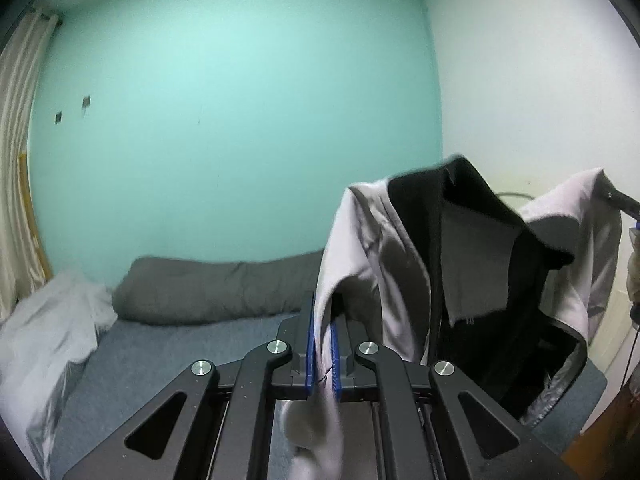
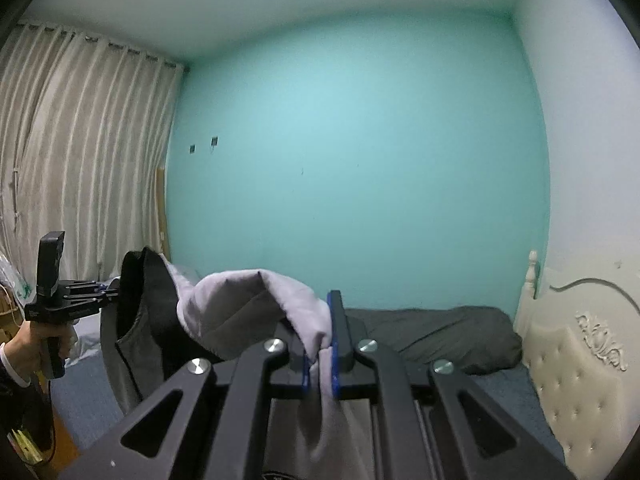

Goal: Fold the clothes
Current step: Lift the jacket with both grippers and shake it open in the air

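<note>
Step in hand, as I read it: garment lifted and spread between 2 grippers ahead of laying it flat for the first fold. Left gripper (image 1: 323,344) has its blue pads pinched tight on a pale edge of the jacket (image 1: 460,264); right gripper (image 2: 320,354) is likewise clamped on pale cloth, a tail of fabric hanging down through each pair of jaws. Jacket is in the air above the bed (image 1: 168,364), strung between the 2 tools, none of it visibly resting on the blue-grey bed cover. From the right wrist view the left tool sits off to the left with a person's hand (image 2: 28,354) round its handle, jacket bunched between that tool and the right one. To do this well, my call: keep both pinches firm, draw the hands apart till the top edge goes taut, give it a shake so the body hangs straight, then lower onto bare bed cover in front of the grey rolled quilt (image 1: 208,288), clear of the white bedding (image 1: 52,320) at the bed's left end. Risk: a thin pinch near a hem could slip. Jacket look: pale lilac-grey outer, black collar and black front band, grey lining showing, so it hangs open or partly inside out; looks light and limp, sags in the middle, folds crumpled, 1 sleeve or shoulder draped over the far side. Cannot tell which exact parts are gripped, probably shoulders or hem corners. Padded cream headboard (image 2: 576,364) at the bed's right end.
</note>
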